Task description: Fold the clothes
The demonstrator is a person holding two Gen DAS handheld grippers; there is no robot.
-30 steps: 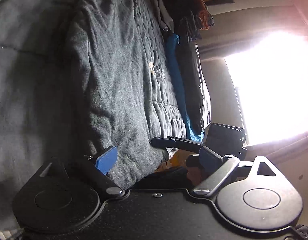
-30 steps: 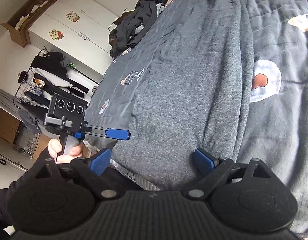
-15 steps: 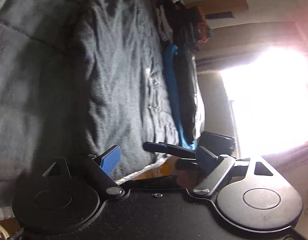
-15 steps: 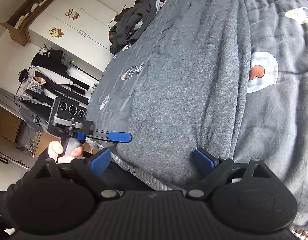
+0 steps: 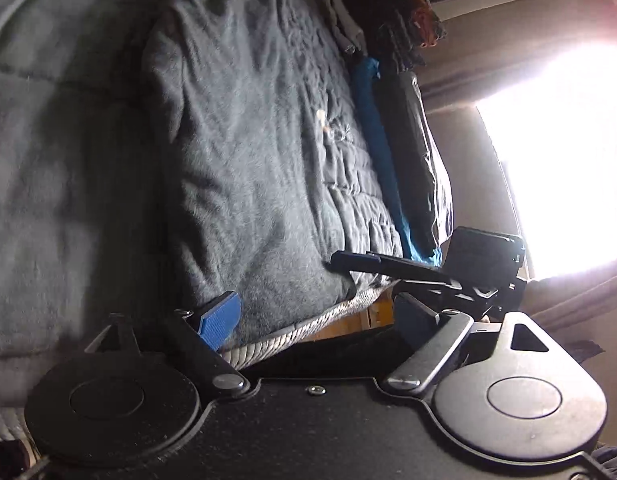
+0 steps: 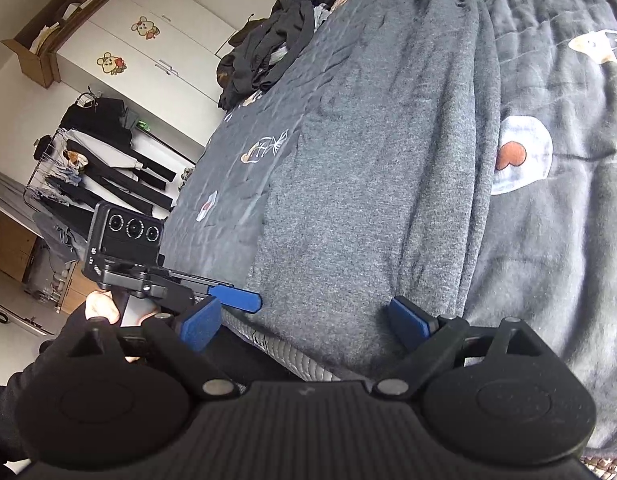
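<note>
In the left wrist view, a grey fleece garment [image 5: 244,152] lies flat on a dark grey quilted bed cover [image 5: 48,160] and fills the middle of the frame. Its ribbed hem [image 5: 308,324] runs along the lower centre, just above the gripper body. The left gripper [image 5: 320,320] is at the bottom of the frame with its jaws wide apart; the blue pad of one finger [image 5: 220,320] rests at the hem, and nothing is held between the jaws. At the right centre, the right gripper [image 5: 348,260] reaches its dark finger over the corner of the garment. A very bright window [image 5: 568,160] fills the upper right.

In the right wrist view, the same grey garment [image 6: 372,184] lies in the centre and stretches toward the top of the frame, on the bed cover [image 6: 548,240] with cartoon prints. The right gripper [image 6: 304,320] stands wide open at the bottom, its two blue pads on either side of the hem, which it does not grip. At the lower left, a hand [image 6: 104,312] in a black sleeve holds the left gripper [image 6: 240,300]; I cannot tell from here how its jaws stand. A pile of dark clothes [image 6: 268,56] lies at the upper centre, and a white wardrobe [image 6: 148,48] with animal stickers stands at the upper left.
</note>
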